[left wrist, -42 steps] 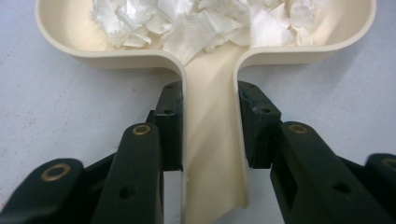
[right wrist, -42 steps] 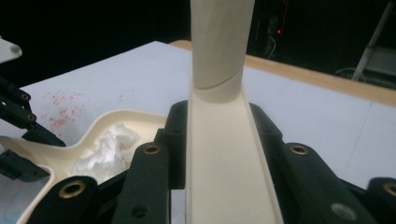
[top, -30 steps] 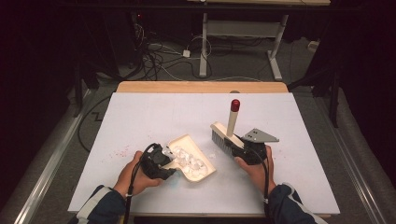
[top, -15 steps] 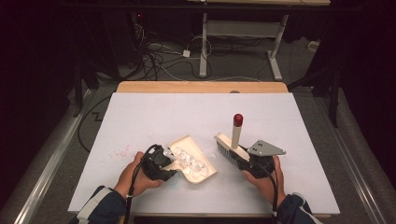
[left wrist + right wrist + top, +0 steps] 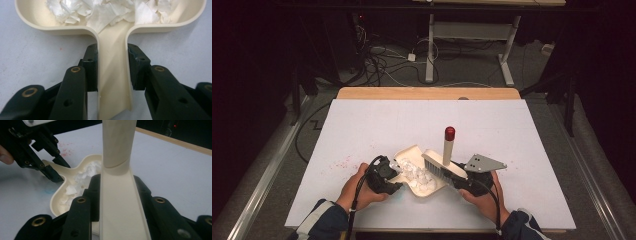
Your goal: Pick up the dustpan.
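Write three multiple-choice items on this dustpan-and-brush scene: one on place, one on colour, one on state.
1. Where do the white paper scraps lie?
A. in the dustpan
B. on the floor
C. on the brush

2. What colour is the tip of the brush handle?
A. blue
B. red
C. green

3. How is the left claw?
A. wide open, holding nothing
B. shut on the dustpan's handle
C. shut on the brush

Key: 1 A, the scraps sit inside the cream pan's rim; 2 B, the high view shows a red cap; 3 B, both jaws press the handle's sides.
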`<action>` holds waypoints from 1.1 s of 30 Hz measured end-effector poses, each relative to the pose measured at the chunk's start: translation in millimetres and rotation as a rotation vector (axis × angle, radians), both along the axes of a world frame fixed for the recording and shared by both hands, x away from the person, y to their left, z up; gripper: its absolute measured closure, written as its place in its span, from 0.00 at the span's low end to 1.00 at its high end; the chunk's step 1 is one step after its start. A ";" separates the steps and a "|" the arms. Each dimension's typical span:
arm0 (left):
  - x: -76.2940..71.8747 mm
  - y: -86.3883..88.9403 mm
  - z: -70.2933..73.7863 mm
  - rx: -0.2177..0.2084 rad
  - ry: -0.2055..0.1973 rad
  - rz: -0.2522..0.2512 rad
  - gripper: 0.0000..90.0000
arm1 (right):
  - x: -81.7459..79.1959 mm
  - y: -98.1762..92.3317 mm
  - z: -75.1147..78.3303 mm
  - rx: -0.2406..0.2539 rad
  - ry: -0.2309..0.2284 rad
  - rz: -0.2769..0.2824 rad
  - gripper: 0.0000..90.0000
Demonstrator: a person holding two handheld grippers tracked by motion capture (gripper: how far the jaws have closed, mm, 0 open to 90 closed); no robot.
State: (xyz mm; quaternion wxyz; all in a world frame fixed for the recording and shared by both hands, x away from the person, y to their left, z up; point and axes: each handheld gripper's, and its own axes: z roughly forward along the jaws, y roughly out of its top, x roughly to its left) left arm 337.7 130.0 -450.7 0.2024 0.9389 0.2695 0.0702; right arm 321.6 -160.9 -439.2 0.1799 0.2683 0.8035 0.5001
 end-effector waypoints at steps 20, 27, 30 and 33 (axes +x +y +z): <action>-0.7 0.6 -2.7 -0.003 -0.010 0.000 0.71 | 10.3 -15.4 3.9 -0.060 -0.060 -0.003 0.75; -0.6 0.4 -3.3 -0.016 -0.008 0.004 0.71 | 7.9 3.0 -3.1 -0.070 -0.048 0.076 0.75; -0.9 0.6 -3.2 -0.022 -0.010 0.008 0.71 | 4.2 6.8 -1.3 -0.064 -0.057 0.114 0.75; -0.3 1.2 -3.2 -0.028 -0.009 0.011 0.70 | 3.9 5.0 -0.1 -0.055 -0.063 0.092 0.75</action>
